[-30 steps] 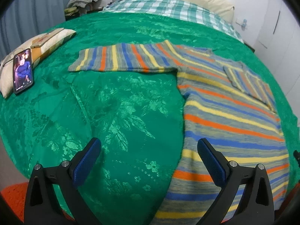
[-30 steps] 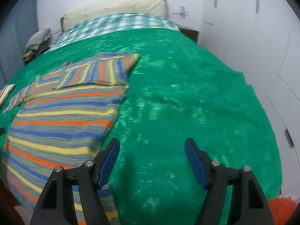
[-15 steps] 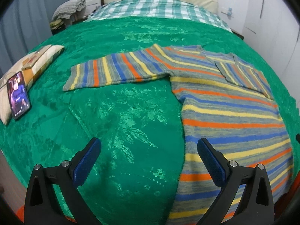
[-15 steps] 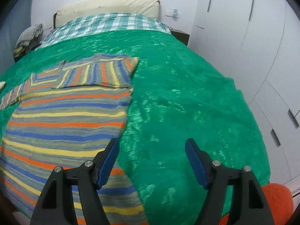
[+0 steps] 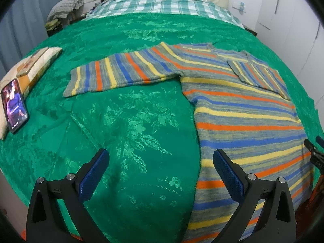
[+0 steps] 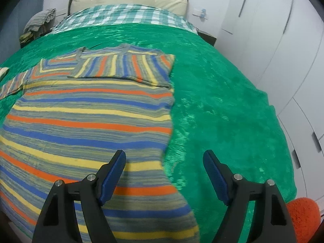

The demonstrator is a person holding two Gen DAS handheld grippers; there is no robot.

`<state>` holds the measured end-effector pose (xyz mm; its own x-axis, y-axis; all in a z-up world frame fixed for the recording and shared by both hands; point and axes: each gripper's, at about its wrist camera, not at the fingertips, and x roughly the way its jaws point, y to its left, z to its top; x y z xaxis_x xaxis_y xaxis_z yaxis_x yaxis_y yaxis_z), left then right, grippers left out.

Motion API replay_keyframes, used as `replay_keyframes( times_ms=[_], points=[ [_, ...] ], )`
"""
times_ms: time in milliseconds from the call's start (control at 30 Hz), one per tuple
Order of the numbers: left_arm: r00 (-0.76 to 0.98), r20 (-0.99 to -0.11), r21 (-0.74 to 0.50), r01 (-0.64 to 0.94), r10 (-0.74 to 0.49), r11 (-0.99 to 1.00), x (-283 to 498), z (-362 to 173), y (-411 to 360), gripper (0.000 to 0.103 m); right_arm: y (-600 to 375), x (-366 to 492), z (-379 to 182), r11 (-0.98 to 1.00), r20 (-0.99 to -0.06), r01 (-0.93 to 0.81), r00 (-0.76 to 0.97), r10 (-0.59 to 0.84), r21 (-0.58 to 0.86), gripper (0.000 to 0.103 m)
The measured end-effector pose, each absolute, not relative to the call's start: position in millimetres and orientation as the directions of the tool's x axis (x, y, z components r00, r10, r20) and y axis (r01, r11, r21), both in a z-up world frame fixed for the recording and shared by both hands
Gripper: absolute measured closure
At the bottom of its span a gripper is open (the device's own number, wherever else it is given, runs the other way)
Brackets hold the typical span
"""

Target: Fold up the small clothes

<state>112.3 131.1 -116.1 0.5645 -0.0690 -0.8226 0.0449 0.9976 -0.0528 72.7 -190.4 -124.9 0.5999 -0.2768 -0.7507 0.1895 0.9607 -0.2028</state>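
A striped knit sweater (image 5: 243,121) in grey, blue, yellow and orange lies flat on a green bedspread (image 5: 121,133). Its left sleeve (image 5: 121,70) is spread out sideways. Its right sleeve (image 6: 125,66) is folded over the chest. My left gripper (image 5: 160,162) is open and empty above the spread, by the sweater's left edge near the hem. My right gripper (image 6: 164,164) is open and empty over the sweater's right edge (image 6: 168,141) near the hem. The right gripper's tip also shows in the left wrist view (image 5: 313,151).
A phone (image 5: 14,105) with a lit screen rests on a cream pillow (image 5: 32,68) at the bed's left. A checked blanket (image 5: 162,6) and headboard cushion lie at the far end. White wardrobe doors (image 6: 283,40) stand to the right. An orange rug (image 6: 303,216) lies below.
Both grippers have swung toward each other over the sweater's lower part. The sweater has not moved and both stay open.
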Motion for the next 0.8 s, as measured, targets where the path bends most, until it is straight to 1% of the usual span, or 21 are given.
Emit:
replay_keyframes(
  times_ms=[167, 233, 267, 400, 467, 500, 533, 633, 667, 700, 767, 800],
  points=[
    [0.547, -0.835, -0.064, 0.029, -0.069, 0.998, 114.9, -119.5, 134.7, 0.001, -185.2, 67.8, -124.2, 0.965, -0.74, 0.159, 0.62, -0.262, -0.208, 0.025],
    [0.545, -0.833, -0.121, -0.012, -0.095, 0.993, 117.6, -119.0, 147.0, 0.001, -188.6, 66.1, -122.0, 0.966, -0.733, 0.166, 0.629, -0.258, -0.197, 0.025],
    [0.544, -0.831, -0.166, -0.043, -0.116, 0.985, 119.4, -119.1, 156.6, 0.001, -190.7, 65.4, -119.8, 0.967, -0.728, 0.171, 0.636, -0.256, -0.19, 0.025],
    [0.558, -0.794, -0.422, -0.22, -0.241, 0.88, 132.9, -118.8, 218.2, 0.001, -198.9, 57.1, -108.4, 0.971, -0.691, 0.173, 0.681, -0.24, -0.167, 0.025],
    [0.585, -0.757, -0.522, -0.274, -0.291, 0.808, 155.1, -115.7, 251.5, 0.001, -203.5, 53.2, -104.7, 0.972, -0.676, 0.165, 0.698, -0.235, -0.168, 0.025],
    [0.596, -0.75, -0.53, -0.283, -0.286, 0.799, 168.8, -115.0, 262.5, 0.001, -205.7, 50.3, -103.7, 0.972, -0.67, 0.159, 0.705, -0.233, -0.171, 0.025],
    [0.602, -0.76, -0.506, -0.311, -0.245, 0.804, 185.1, -115.7, 275.4, 0.001, -208.0, 48.0, -102.9, 0.973, -0.664, 0.155, 0.711, -0.229, -0.17, 0.025],
    [0.553, -0.832, -0.35, -0.457, -0.046, 0.818, 233.0, -131.8, 311.9, 0.001, -215.9, 44.7, -98.9, 0.978, -0.656, 0.153, 0.725, -0.209, -0.142, 0.025],
    [0.52, -0.854, -0.318, -0.489, -0.021, 0.812, 246.4, -141.6, 320.1, 0.002, -218.8, 43.3, -97.0, 0.979, -0.653, 0.157, 0.73, -0.202, -0.128, 0.025],
    [0.491, -0.871, -0.306, -0.5, -0.026, 0.81, 256.8, -150.8, 324.0, 0.002, -221.6, 42.2, -95.3, 0.98, -0.649, 0.162, 0.734, -0.198, -0.117, 0.025],
    [0.453, -0.891, -0.257, -0.497, -0.005, 0.829, 273.4, -158.6, 320.8, 0.003, -226.6, 39.4, -93.0, 0.981, -0.647, 0.17, 0.738, -0.191, -0.095, 0.025],
    [0.464, -0.886, -0.242, -0.471, 0.005, 0.849, 277.8, -155.9, 315.2, 0.018, -230.0, 37.6, -92.5, 0.981, -0.649, 0.175, 0.738, -0.187, -0.084, 0.025]
  ],
)
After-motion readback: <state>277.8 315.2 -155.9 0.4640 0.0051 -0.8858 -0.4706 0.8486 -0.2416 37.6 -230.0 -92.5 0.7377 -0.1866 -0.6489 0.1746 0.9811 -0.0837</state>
